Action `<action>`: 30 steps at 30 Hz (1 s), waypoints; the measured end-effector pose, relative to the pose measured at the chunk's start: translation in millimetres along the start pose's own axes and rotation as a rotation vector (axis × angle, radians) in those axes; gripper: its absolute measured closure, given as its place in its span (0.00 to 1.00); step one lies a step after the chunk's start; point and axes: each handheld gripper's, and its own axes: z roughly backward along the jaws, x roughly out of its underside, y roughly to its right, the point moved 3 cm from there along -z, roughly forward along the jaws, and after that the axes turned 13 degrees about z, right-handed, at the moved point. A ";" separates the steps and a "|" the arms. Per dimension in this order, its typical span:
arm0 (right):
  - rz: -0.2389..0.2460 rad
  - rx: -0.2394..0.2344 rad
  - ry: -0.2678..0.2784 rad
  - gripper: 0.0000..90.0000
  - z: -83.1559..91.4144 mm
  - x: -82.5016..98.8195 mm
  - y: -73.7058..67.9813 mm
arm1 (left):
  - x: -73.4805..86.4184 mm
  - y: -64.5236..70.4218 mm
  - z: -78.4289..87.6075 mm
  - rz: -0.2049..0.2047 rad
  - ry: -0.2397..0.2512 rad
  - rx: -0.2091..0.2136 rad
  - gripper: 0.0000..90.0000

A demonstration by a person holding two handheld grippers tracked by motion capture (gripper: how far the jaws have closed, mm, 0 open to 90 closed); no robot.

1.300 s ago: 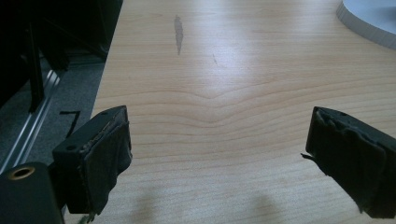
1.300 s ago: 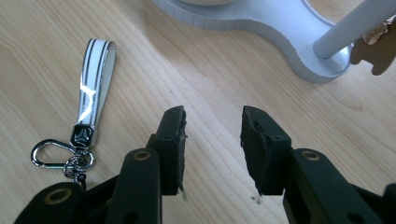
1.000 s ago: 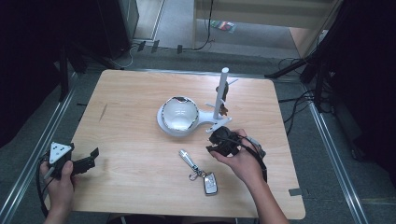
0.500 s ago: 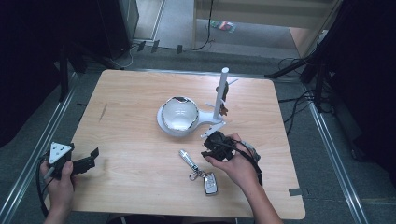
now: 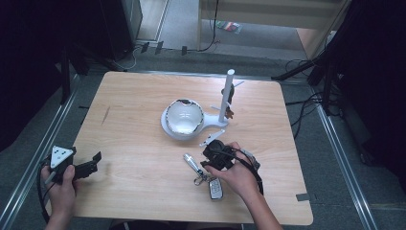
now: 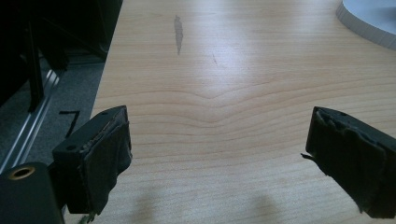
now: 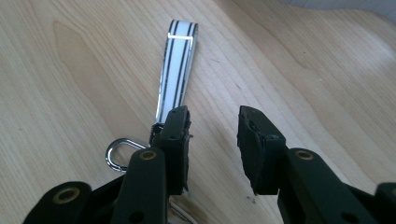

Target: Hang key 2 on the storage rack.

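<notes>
High view: a white stand (image 5: 184, 125) with a round bowl and an upright post sits mid-table (image 5: 143, 191). Just toward the person from it, the right gripper (image 5: 216, 154) hovers over a key bunch (image 5: 203, 175) with a striped strap and black fob. The left gripper (image 5: 93, 162) sits well away from the stand, at the table's near left corner, bare wood between.

Left gripper view: jaws wide apart over empty wood; the stand's white rim (image 6: 369, 23) is far ahead, the table edge close by.

Right gripper view: jaws narrowly parted, empty; the striped strap (image 7: 177, 60) and a metal ring (image 7: 114, 151) lie beside one jaw.
</notes>
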 end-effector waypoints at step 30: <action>0.015 -0.076 -0.053 0.75 -17.0 0.4 -21.7 | 0.0 0.1 0.0 0.000 -0.002 -0.002 0.08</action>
